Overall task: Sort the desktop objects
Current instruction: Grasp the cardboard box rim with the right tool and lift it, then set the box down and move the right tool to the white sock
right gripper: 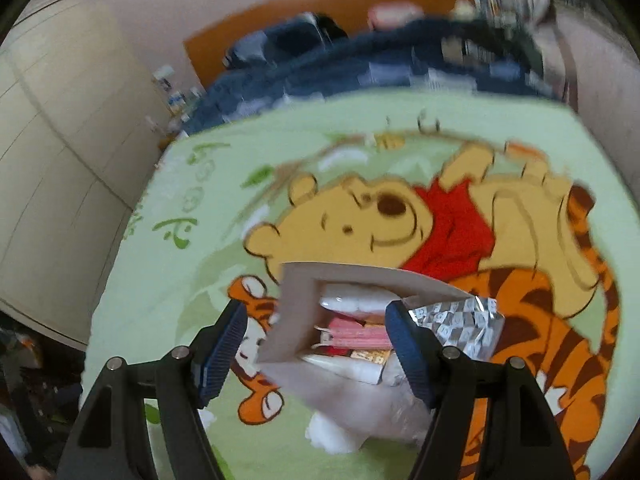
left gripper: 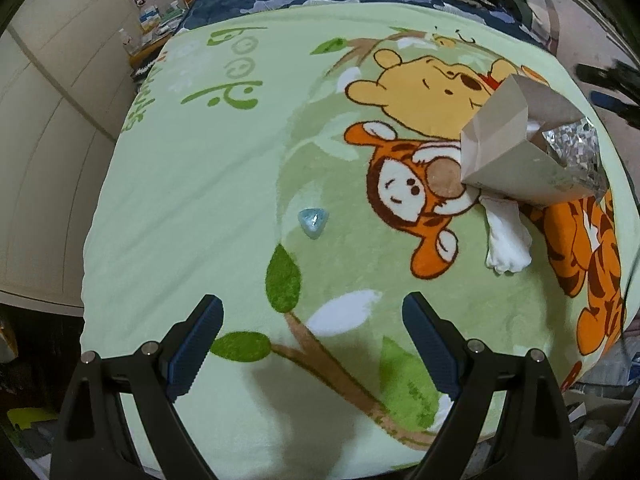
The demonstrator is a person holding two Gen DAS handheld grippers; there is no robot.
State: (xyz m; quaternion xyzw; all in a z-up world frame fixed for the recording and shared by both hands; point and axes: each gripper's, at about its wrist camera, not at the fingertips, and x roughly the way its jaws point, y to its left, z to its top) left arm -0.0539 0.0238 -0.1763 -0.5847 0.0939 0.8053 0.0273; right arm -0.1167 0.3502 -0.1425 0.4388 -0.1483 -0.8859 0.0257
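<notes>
Left gripper [left gripper: 312, 344] hangs w/ jaws spread wide, nothing between them, over the green cartoon blanket [left gripper: 192, 184]. Ahead of it, alone on the blanket, lies a small pale-blue triangular candy [left gripper: 312, 222], shiny wrapper. Off to the right sits a grey paper bag [left gripper: 516, 148], mouth open, silver foil packet [left gripper: 576, 152] at its far side, white crumpled tissue [left gripper: 506, 240] just beside it. Right gripper [right gripper: 316, 344] is spread too, over the bag's mouth (pink and white packs inside, view blurry), gripping nothing.
</notes>
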